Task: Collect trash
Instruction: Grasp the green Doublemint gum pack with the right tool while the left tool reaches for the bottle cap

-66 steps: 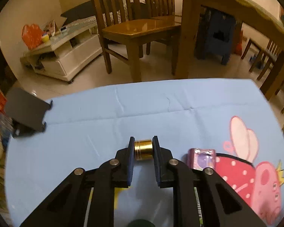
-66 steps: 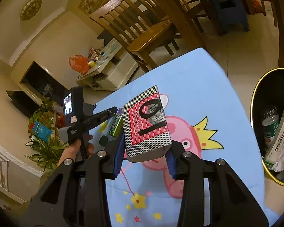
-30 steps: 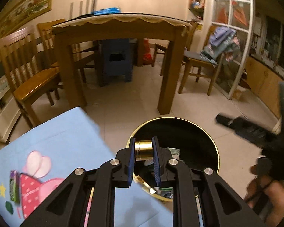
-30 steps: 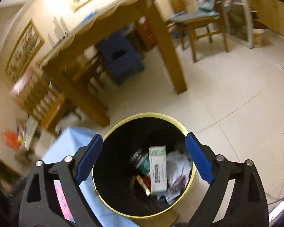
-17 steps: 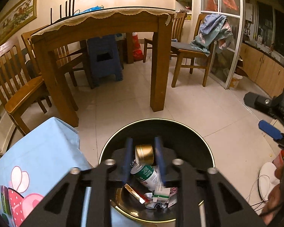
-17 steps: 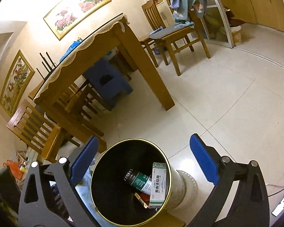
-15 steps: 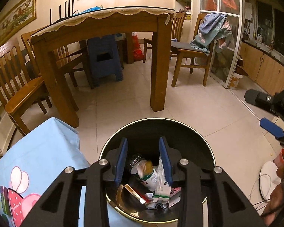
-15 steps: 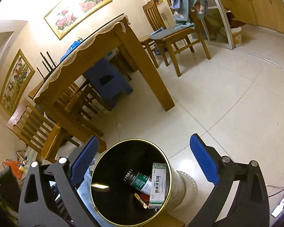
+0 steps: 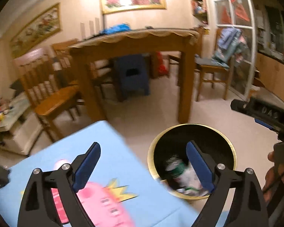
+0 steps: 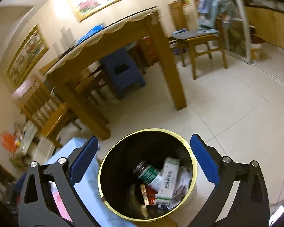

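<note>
Seen along the left gripper (image 9: 143, 167), the blue-padded jaws have just been opening and now stand spread wide with nothing between them. One finger hangs over the light blue cloth (image 9: 111, 147) with its pink cartoon pig print, the other over the mouth of the black, gold-rimmed trash bin (image 9: 194, 127) standing on the pale tiled floor just beside the cloth's edge. Inside the bin lies blurred trash, a green-and-white bottle (image 9: 175, 169) among white scraps. At the far right edge the right gripper (image 9: 263, 113) shows as a dark bar with a blue pad, a hand (image 9: 278, 172) beneath it. Behind stand a wooden dining table (image 9: 134, 43) with a scalloped cover, a blue plastic stool (image 9: 131, 75) under it, and wooden chairs on either side.

From the right gripper (image 10: 143, 156), the fingers are likewise released, wide apart and empty, framing the trash bin (image 10: 104, 165) from above. The collected trash rests at the bottom: a green-labelled bottle (image 10: 148, 174) lying on its side, a white-and-green carton (image 10: 167, 179) leaning against it, crumpled white paper (image 10: 183, 181), and a small red-and-gold item (image 10: 144, 193). A corner of the light blue cloth (image 10: 85, 185) touches the bin's left side. The dining table (image 10: 111, 37), blue stool (image 10: 123, 73) and a chair draped with clothes (image 10: 212, 11) fill the background, slightly blurred.
</note>
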A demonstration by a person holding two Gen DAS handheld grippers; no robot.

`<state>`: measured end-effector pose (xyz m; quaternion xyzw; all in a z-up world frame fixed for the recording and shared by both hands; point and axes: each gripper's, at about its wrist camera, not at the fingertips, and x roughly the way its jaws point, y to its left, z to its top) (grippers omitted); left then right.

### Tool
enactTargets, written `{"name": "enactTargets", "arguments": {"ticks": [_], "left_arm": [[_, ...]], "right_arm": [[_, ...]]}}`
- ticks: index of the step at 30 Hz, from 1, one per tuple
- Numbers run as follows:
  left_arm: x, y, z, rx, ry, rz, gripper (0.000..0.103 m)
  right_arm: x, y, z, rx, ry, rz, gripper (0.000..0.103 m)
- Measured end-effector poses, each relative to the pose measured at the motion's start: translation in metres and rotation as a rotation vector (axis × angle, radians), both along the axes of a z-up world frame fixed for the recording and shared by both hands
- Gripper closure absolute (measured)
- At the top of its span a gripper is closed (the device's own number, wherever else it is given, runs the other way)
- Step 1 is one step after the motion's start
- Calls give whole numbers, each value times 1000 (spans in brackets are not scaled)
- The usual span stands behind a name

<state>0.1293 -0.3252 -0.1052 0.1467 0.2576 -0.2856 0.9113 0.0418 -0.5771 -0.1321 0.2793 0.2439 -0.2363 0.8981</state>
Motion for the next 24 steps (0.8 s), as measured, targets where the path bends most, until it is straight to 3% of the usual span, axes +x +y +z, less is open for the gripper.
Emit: {"name": "enactTargets", "arguments": {"ticks": [4,8,12,16,18,21,24], "left_arm": [[3,59,8,4,-25,97,14],[5,126,14,-17,-29,208,6],[13,225,2,4,-22,395,6],[27,320,-17,72,-34,633,6],[37,364,-22,64,15,740,6],[41,395,-13,-21,53,764,7],[41,402,-8,-26,52,774,7]], "right_arm": [[31,53,4,-97,44,154,7],[56,126,11,-200,66,346,5],[75,208,-2,-148,100,647,6],[94,278,-10,-164,146,802,6],[106,307,-11,-170,161,836,6],[146,342,-24,-71,251,882,6],[181,367,-32,23,286,873,6]]}}
